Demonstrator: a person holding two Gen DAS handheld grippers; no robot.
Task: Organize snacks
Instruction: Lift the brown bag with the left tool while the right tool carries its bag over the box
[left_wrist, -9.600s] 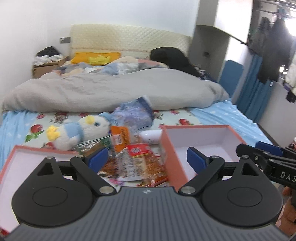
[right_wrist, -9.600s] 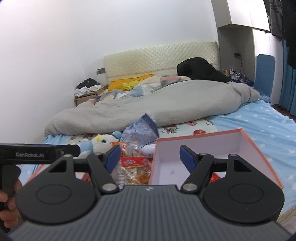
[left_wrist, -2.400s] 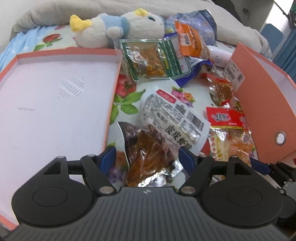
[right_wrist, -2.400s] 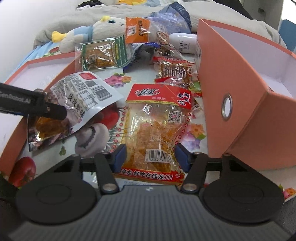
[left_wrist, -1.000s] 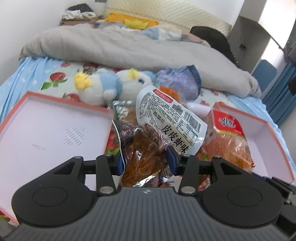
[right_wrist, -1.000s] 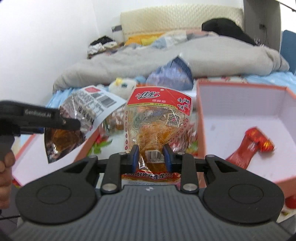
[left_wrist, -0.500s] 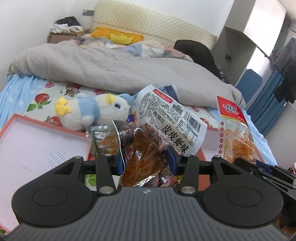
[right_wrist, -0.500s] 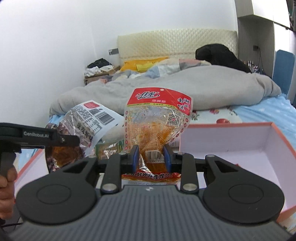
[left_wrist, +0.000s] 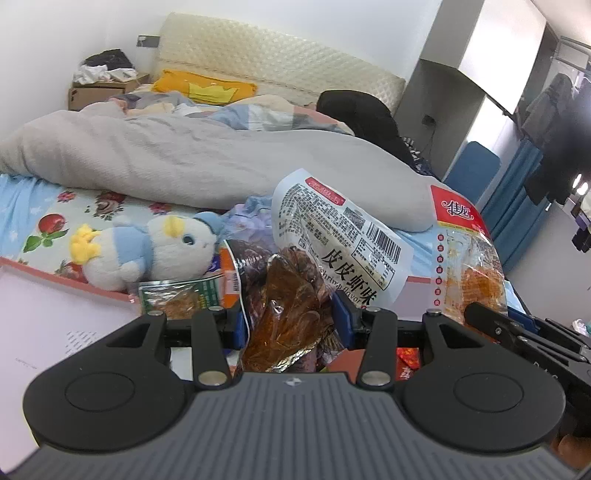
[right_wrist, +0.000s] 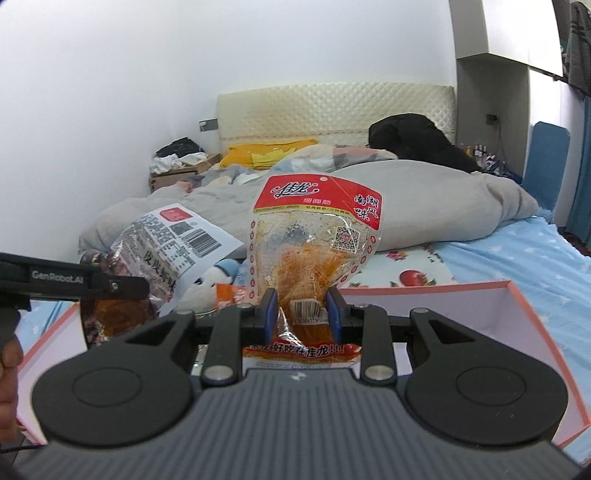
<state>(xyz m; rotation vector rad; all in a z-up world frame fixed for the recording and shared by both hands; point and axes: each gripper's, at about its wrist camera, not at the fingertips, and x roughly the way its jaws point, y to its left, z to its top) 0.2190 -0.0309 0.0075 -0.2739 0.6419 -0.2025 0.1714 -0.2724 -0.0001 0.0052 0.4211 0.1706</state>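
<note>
Left gripper: the left gripper (left_wrist: 291, 314) pinches a shrimp-flavour snack bag (left_wrist: 317, 258) by its lower, crumpled end, so the white label side stands up and leans right, clear of the bedding.
Right gripper: the right gripper (right_wrist: 300, 310) is pressed together on a red-topped snack bag (right_wrist: 317, 236) just above its bottom seam; the bag stands upright with its red header on top.
Why held so: gripping near the base leaves each bag's body free, probably so it can be lowered into a box without the fingers (right_wrist: 267, 308) fouling the walls.
Where the bags are: both hang in the air above the bed, side by side but apart.
Boxes: 2 orange-edged boxes lie open, 1 to the right (right_wrist: 517, 295) below the red-topped bag, 1 to the left (left_wrist: 55, 280) with a white floor.
Left behind: a green-labelled snack pack (left_wrist: 177, 295) lies on the flowered sheet (left_wrist: 44, 229), just beside a plush penguin (left_wrist: 147, 251).
Step in hand: carrying, I judge; neither bag is in a box yet.
</note>
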